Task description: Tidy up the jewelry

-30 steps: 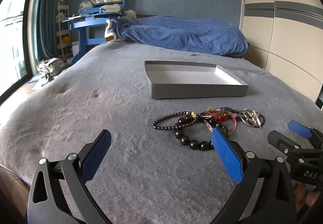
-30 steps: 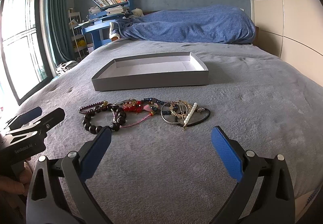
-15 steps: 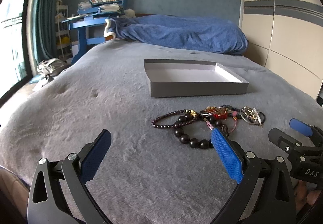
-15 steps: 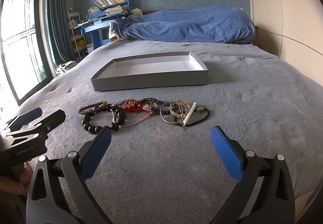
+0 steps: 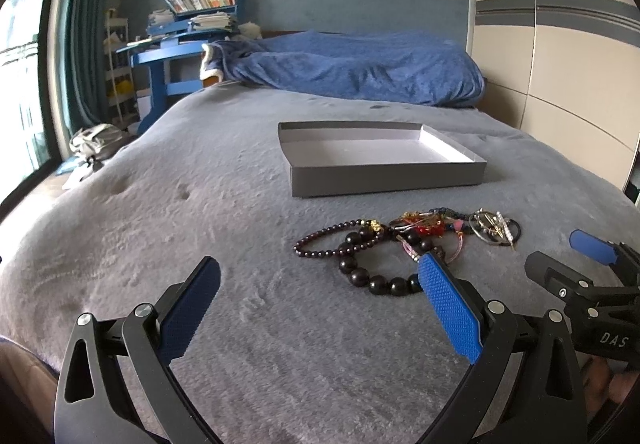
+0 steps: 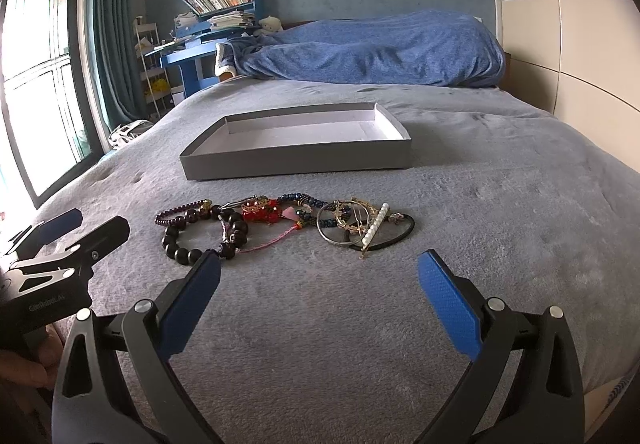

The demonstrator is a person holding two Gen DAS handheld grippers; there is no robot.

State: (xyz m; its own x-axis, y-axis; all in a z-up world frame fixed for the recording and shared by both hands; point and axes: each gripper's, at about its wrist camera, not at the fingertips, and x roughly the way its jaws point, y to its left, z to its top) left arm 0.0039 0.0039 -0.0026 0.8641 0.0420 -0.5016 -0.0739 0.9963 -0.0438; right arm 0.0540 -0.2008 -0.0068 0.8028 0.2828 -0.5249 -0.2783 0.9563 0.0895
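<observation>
A row of jewelry lies on the grey bed cover (image 6: 500,212): a black bead bracelet (image 6: 188,246) (image 5: 376,282), a thin dark purple bead bracelet (image 5: 320,240) (image 6: 176,213), red and gold pieces (image 6: 262,210) (image 5: 428,226), and metal rings with a pearl bar (image 6: 356,224) (image 5: 494,228). Behind it sits an empty grey shallow box (image 6: 304,148) (image 5: 380,164). My left gripper (image 5: 320,304) is open, low over the cover, its right finger in front of the black beads. My right gripper (image 6: 320,296) is open, just short of the jewelry, holding nothing.
A blue blanket (image 6: 372,48) is heaped at the far end of the bed. A blue desk with books (image 6: 208,40) stands at the back left near the window (image 6: 36,84). White wardrobe panels (image 6: 580,44) run along the right.
Both grippers have crept slightly; in the left view the jewelry and box have drifted a little upward and left. Nothing has been picked up; both stay open.
</observation>
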